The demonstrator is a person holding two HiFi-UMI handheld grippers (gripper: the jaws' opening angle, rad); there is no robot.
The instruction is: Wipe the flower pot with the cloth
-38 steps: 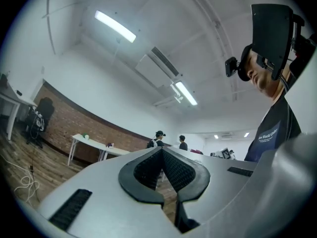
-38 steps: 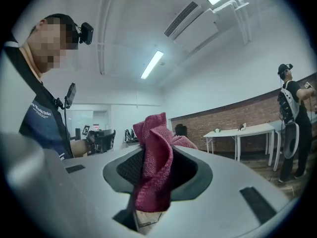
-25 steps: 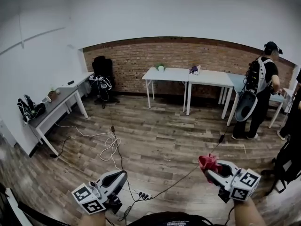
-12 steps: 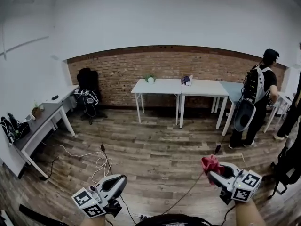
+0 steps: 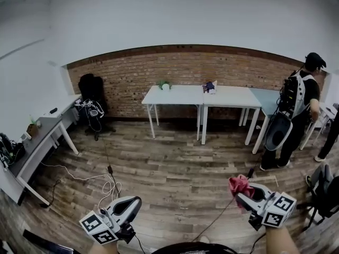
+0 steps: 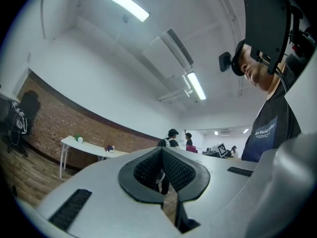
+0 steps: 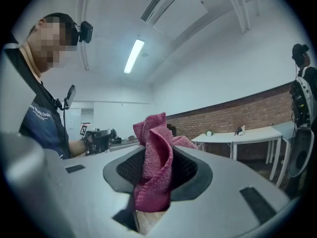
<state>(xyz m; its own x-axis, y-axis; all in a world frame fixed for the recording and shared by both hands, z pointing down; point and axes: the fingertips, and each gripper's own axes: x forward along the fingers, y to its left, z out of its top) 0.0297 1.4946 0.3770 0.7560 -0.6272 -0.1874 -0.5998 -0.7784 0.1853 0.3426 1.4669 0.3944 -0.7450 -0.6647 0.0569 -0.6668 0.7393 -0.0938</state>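
Observation:
The flower pot [image 5: 164,85], a small white pot with a green plant, stands on the left white table [image 5: 180,96] by the brick wall, far ahead of both grippers. It also shows small as the pot [image 6: 78,139] in the left gripper view and the pot [image 7: 209,133] in the right gripper view. My right gripper [image 5: 240,194] is shut on a crumpled red cloth [image 5: 238,184], which bunches up between the pads as the cloth [image 7: 156,160]. My left gripper [image 5: 136,200] is shut with nothing in it, its jaws meeting in the left gripper view.
A dark small object [image 5: 210,87] sits on the tables' middle. A person with a backpack [image 5: 296,107] stands at the right table end. A grey desk [image 5: 39,142] and black chair [image 5: 91,91] line the left wall. Cables [image 5: 106,181] trail over the wooden floor.
The room has slid leftward and nearer in the head view as I walk toward the tables. Both grippers keep their places in the view, the red cloth still held in the right one.

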